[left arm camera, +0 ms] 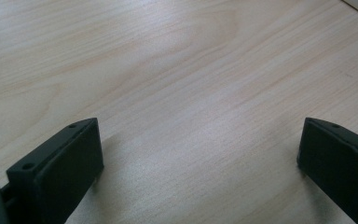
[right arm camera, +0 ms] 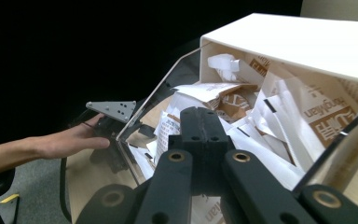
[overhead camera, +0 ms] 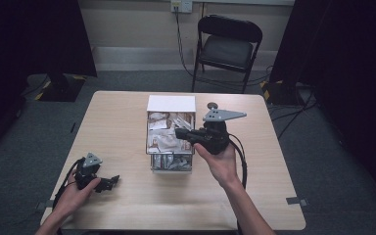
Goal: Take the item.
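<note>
Centrally, at mid-frame of the high view, stands a white box with a clear pulled-out drawer (overhead camera: pixel 171 142) crammed with white-and-brown paper sachets (overhead camera: pixel 167 137); it sits on a pale wooden table (overhead camera: pixel 127 122). Item one: the right gripper (overhead camera: pixel 182 133), black with a grey three-cornered plate on top, is held over the drawer from the right of the frame. In the right gripper view its jaws are pressed together, tip hovering above the heap of sachets (right arm camera: pixel 279 135), and nothing shows between them, so they are clenched on no packet. Item two: the left gripper (overhead camera: pixel 111 181), at the lower left of the high view, rests on the bare table (left arm camera: pixel 177 70), well apart from the box; its own view shows the jaws spread wide with only wood grain between them, released and idle. Step in hand, as judged: reaching into the open drawer to pick a sachet. Next move, as judged: the right jaws must part, dip onto one loose sachet near the top of the pile, and close on an edge without dragging its neighbours or striking the clear drawer wall (right arm camera: pixel 154 88).
</note>
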{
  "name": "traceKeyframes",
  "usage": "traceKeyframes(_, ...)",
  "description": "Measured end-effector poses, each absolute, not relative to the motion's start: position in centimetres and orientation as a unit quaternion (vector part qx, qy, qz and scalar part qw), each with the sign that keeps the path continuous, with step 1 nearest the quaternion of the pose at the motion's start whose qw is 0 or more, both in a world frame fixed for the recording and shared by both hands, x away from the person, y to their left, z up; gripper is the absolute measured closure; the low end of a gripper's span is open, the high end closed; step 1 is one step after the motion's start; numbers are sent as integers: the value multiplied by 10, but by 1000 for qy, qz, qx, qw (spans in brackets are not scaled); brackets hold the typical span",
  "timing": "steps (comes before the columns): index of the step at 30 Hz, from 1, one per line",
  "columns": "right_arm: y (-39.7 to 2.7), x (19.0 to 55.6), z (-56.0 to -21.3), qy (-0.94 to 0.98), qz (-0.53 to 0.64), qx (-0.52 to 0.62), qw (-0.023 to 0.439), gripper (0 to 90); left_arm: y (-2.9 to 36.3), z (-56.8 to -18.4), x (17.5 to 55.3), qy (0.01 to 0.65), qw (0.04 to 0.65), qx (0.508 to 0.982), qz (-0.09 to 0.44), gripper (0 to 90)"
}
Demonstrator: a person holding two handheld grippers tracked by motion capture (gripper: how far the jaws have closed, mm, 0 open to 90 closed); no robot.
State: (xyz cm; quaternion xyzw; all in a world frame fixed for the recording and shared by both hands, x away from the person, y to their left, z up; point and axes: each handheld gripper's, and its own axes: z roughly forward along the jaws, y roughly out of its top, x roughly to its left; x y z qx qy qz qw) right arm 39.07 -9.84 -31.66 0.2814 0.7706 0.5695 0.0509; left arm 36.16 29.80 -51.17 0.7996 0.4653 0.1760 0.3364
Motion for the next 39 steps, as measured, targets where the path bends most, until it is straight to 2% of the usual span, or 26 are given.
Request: traceKeyframes(39,-119,383,-297,747,601,274,76,900,298,-512,362,465,337,800,176,0)
